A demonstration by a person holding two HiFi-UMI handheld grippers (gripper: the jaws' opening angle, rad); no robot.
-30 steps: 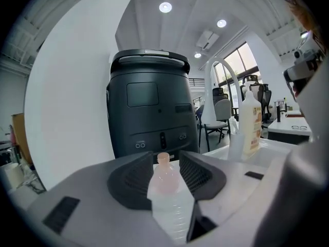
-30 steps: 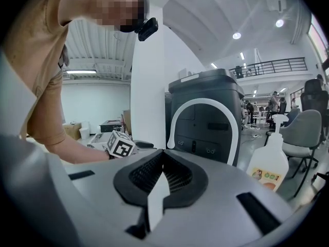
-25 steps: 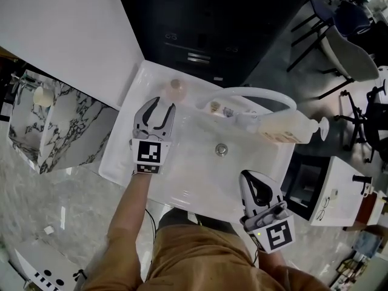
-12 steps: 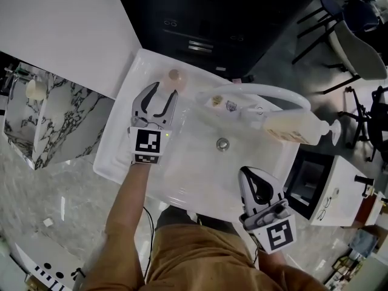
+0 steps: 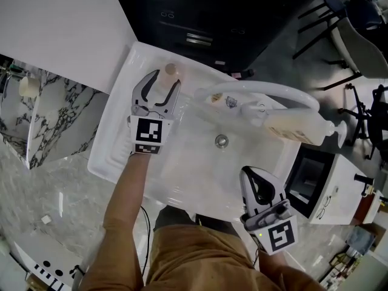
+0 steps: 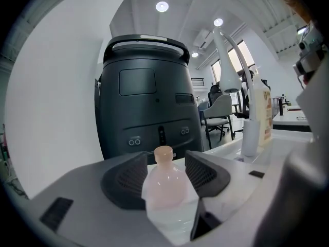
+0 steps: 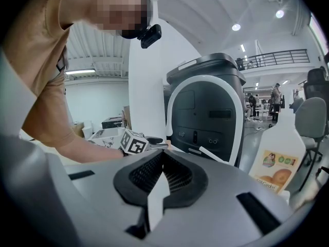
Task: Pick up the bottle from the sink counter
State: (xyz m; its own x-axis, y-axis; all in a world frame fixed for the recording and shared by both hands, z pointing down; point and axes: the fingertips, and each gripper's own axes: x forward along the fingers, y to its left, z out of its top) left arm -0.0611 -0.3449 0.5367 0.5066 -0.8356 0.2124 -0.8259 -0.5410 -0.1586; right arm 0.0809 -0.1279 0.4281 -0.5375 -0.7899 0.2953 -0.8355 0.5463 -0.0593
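Overhead, the head view looks steeply down on a white sink counter with a round drain in the middle of its basin. The person's left arm reaches along the left side of the counter, holding the left gripper out toward the far left corner. A small bottle, pale pink with a peach-coloured cap, stands upright on the counter there, between the two jaws. In the left gripper view the dark ribbed pads sit on either side of the bottle's shoulders; the jaws are spread wide and have just been opening further, with the bottle between them and no firm press on it visible. A black-and-white marker cube rides on the back of this gripper. The right gripper hangs near the front right edge of the sink, close to the person's body and well apart from the bottle. Its jaws are closed together, pad against pad, with nothing held. A white arched faucet curves over the back of the basin, and a pale soap dispenser with a pump top stands at the right end. Beyond the bottle, the left gripper view shows a large dark rounded machine.
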